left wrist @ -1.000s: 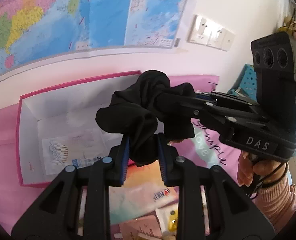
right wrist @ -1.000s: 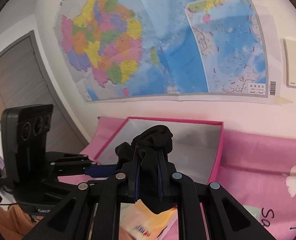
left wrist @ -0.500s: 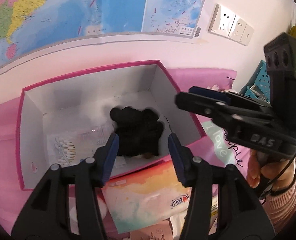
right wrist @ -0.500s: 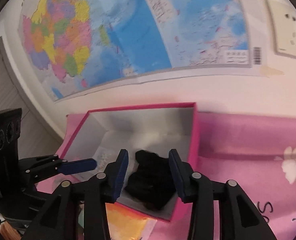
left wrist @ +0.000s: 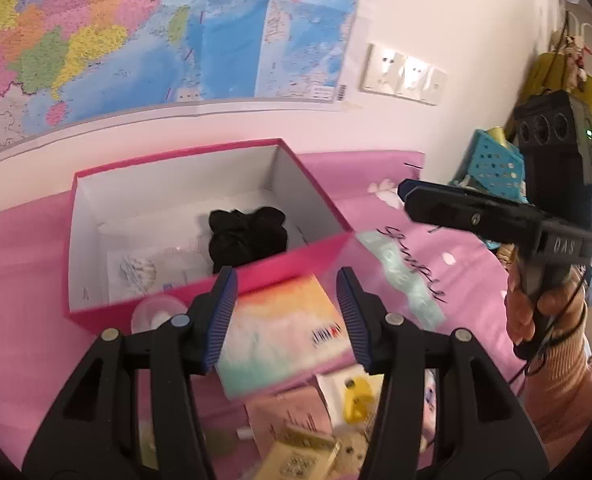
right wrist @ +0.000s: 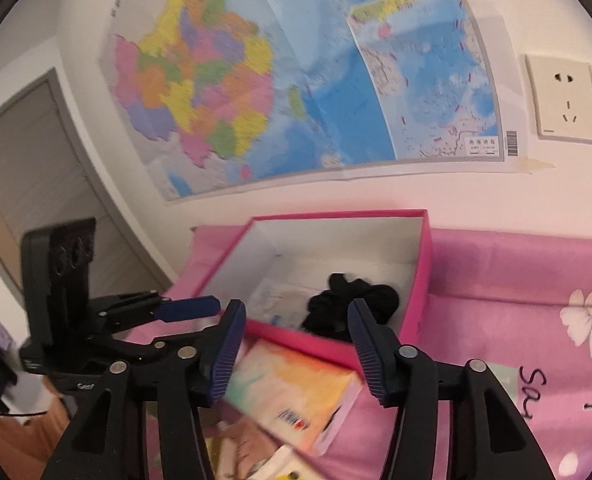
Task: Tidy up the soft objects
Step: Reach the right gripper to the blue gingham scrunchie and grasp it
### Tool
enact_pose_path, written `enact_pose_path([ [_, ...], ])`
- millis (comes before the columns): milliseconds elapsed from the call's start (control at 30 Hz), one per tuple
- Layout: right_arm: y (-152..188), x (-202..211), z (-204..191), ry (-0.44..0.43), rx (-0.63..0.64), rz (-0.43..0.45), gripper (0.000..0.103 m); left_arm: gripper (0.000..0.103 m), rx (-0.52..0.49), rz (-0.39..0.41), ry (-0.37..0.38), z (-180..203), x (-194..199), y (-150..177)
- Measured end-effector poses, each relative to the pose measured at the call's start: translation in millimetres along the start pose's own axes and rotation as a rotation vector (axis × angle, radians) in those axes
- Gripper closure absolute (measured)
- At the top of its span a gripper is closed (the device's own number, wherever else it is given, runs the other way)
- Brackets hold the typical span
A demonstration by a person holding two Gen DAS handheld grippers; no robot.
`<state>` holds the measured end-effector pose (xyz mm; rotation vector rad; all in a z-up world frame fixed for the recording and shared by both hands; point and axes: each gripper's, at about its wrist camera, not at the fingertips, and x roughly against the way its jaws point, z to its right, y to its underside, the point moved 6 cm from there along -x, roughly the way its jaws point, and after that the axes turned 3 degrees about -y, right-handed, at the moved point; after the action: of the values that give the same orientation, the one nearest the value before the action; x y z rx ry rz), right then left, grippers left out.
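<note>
A black scrunchie (left wrist: 248, 238) lies inside the open pink box (left wrist: 296, 264), at its right side; it also shows in the right wrist view (right wrist: 348, 308) inside the box (right wrist: 422, 280). My left gripper (left wrist: 286, 316) is open and empty, held above a colourful tissue pack (left wrist: 280, 332) in front of the box. My right gripper (right wrist: 296, 350) is open and empty, above the same pack (right wrist: 296, 392). Each gripper shows in the other's view: the right gripper (left wrist: 408, 192) and the left gripper (right wrist: 212, 304).
A cotton-swab packet (left wrist: 140, 272) lies in the box's left part. Small packets and a yellow item (left wrist: 356, 400) lie on the pink flowered cloth (right wrist: 536, 280) near me. A blue basket (left wrist: 492, 164) stands at the right. A map (right wrist: 296, 80) hangs on the wall.
Both grippers held the black scrunchie above the box, then opened and dropped it in. Both have since pulled back from the box, jaws wide.
</note>
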<state>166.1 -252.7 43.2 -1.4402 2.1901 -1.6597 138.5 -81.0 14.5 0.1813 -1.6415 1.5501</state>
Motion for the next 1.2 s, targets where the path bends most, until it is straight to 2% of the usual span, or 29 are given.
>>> enact_pose_path([
  [167,14.0,27.2,-11.9,-0.044,-0.018,0.014,0.045,0.05,-0.013,0.013,0.049,11.9,20.6,23.7],
  [300,35.1,44.5,-14.1,-0.034,-0.023,-0.002,0.043,0.05,-0.04,-0.006,0.077,27.9,25.8,45.8],
  [467,81.0,54.2,-6.7,0.031,-0.029,-0.075,0.039,0.05,-0.069,-0.058,0.116,47.1,17.7,72.7],
  [633,131.7,58.3,12.2,0.061,-0.109,-0.157,0.039,0.05,-0.082,-0.094,0.146,58.9,11.3,88.8],
  [800,164.8,62.7,30.1,0.078,-0.175,-0.196,0.039,0.05,-0.087,-0.115,0.17,67.2,10.0,102.2],
  [1133,197.7,64.7,35.4,0.019,-0.222,-0.226,0.039,0.05,-0.119,-0.168,0.224,90.8,3.6,119.9],
  [1200,200.6,64.7,35.6,0.008,-0.228,-0.219,0.044,0.05,-0.127,-0.173,0.239,97.0,2.4,120.6],
])
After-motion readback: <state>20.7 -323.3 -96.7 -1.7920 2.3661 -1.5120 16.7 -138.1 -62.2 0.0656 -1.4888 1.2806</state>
